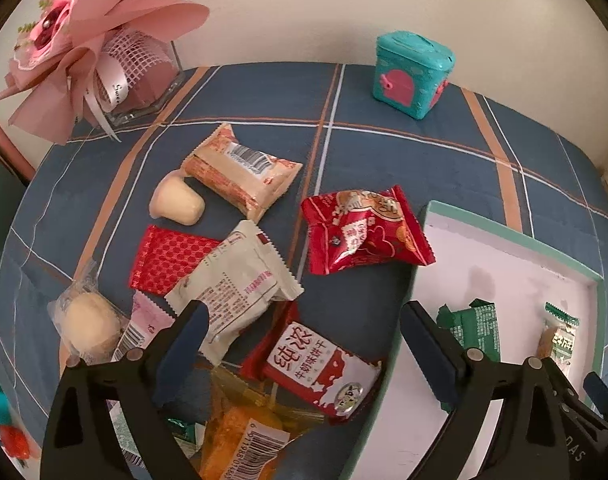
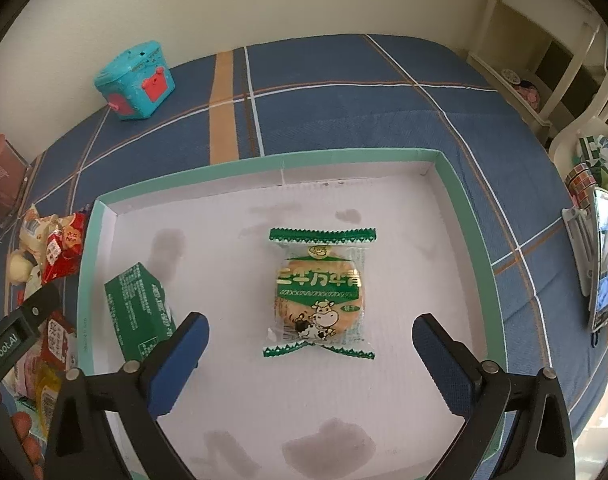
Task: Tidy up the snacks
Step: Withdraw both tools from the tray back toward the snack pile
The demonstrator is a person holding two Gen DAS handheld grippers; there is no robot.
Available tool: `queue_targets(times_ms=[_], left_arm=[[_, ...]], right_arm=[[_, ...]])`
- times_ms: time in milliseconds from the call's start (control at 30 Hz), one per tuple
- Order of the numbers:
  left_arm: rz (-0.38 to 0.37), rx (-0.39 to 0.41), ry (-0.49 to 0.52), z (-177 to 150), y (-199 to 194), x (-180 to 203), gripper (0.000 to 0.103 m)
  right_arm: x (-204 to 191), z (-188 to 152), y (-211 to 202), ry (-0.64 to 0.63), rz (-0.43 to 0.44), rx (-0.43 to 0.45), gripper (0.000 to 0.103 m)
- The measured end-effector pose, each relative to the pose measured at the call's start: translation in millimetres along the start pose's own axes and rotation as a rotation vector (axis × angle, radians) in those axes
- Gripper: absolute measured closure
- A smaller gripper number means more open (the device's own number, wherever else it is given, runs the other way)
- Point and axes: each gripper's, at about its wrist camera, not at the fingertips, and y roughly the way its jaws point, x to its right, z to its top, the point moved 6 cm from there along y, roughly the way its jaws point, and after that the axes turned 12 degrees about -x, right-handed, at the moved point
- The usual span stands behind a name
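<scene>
Right gripper [image 2: 310,334] agape over biscuit pack [image 2: 319,294] (untouched), in tray [image 2: 460,196]

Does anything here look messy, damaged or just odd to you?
Yes: the tray's white floor carries several dark blotches, like old stains, the biggest near its front edge. The green box inside lies tipped against the left wall. Snacks outside sit in a loose heap, not yet sorted.

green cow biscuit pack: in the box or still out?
In. The green cow biscuit pack lies flat on the box floor, inside its green rim, with the open right gripper above and not touching it.
</scene>
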Motion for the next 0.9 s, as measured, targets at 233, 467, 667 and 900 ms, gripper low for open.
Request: queue_targets(times_ms=[233, 467, 667, 900], left_arm=[[0.008, 0.036, -0.004, -3.5, -11.2, -11.4, 0.007], [0.115, 0.083, -0.013, -15.3, -28.7, -25.4, 0.007], [0.129, 0.114, -0.029, -31.7, -44.2, -34.7, 0.007], [0.120, 0.125, -0.053, -54.1, -56.2, -44.4, 0.007]], right_arm=[[-12.7, -3.9, -10.6, -0.023, 0.041, 0.021, 0.000], [-22.6, -12.1, -24.7, -0.054, 0.036, 0.043, 0.000], [-31.9, -27.9, -32.3, -0.084, 0.033, 0.071, 0.000], [-43.9, -44.7, -36.6, -0.101, 0.081, 0.082, 0.000]])
